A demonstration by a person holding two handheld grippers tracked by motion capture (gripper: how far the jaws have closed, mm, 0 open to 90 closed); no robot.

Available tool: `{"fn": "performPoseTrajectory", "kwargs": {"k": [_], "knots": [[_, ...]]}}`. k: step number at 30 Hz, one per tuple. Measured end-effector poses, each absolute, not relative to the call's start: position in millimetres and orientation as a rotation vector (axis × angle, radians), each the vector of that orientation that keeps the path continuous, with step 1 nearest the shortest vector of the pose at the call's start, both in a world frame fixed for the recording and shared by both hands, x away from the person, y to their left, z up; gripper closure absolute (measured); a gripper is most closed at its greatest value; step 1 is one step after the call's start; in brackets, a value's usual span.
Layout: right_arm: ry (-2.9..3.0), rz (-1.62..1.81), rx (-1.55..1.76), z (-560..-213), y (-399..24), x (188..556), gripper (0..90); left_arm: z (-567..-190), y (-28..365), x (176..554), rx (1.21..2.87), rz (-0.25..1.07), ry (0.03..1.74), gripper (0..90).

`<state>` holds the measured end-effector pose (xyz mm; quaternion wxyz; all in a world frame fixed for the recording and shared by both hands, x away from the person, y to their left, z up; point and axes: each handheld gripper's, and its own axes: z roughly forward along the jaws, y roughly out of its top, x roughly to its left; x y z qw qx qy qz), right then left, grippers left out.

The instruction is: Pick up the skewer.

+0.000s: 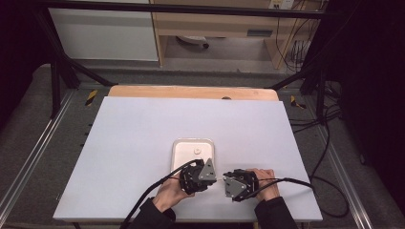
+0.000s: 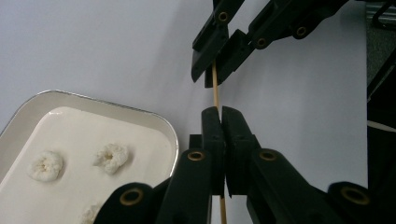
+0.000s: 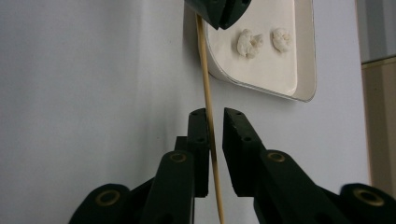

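Observation:
A thin wooden skewer (image 2: pixel 215 93) runs level above the white table between my two grippers, just in front of a small white tray (image 1: pixel 174 152). My left gripper (image 2: pixel 221 112) is shut on one end of the skewer. My right gripper (image 3: pixel 215 114) faces it from the other side. Its jaws stand a narrow gap apart around the skewer (image 3: pixel 204 70), which lies against one finger (image 3: pixel 198 135). In the tray (image 2: pixel 93 99) lie a few white ring-shaped pieces (image 2: pixel 111 157). In the high view both grippers, left (image 1: pixel 212 175) and right (image 1: pixel 225 180), meet tip to tip near the table's front edge.
The white sheet (image 1: pixel 143 133) covers most of the table. A wooden strip (image 1: pixel 191 92) shows along its far edge. Cables trail from both grippers toward the front and right. A black frame (image 1: pixel 62 62) and grey floor surround the table.

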<state>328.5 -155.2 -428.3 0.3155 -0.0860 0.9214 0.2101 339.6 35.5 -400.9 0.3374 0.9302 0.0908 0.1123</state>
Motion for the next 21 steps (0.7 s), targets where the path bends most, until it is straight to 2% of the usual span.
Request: {"fn": "performPoseTrajectory", "kwargs": {"k": [14,15,16,18,21], "knots": [[2.404,0.494,-0.325,-427.3,-153.3,325.0,88.8,-400.8,39.6,343.7,2.42,0.264,0.261,87.2],[2.401,0.476,-0.333,-427.1,-152.7,324.7,88.9,-400.3,40.4,344.3,2.423,0.274,0.267,81.6],[2.401,0.476,-0.333,-427.1,-152.7,324.7,88.9,-400.0,41.1,344.9,2.426,0.282,0.275,81.6],[2.402,0.433,-0.332,-428.3,-151.8,324.2,88.9,-399.3,41.8,346.6,2.45,0.287,0.287,75.5],[2.4,0.403,-0.336,-429.1,-150.5,324.4,88.9,-399.0,40.6,348.5,2.507,0.294,0.293,75.4]]}}
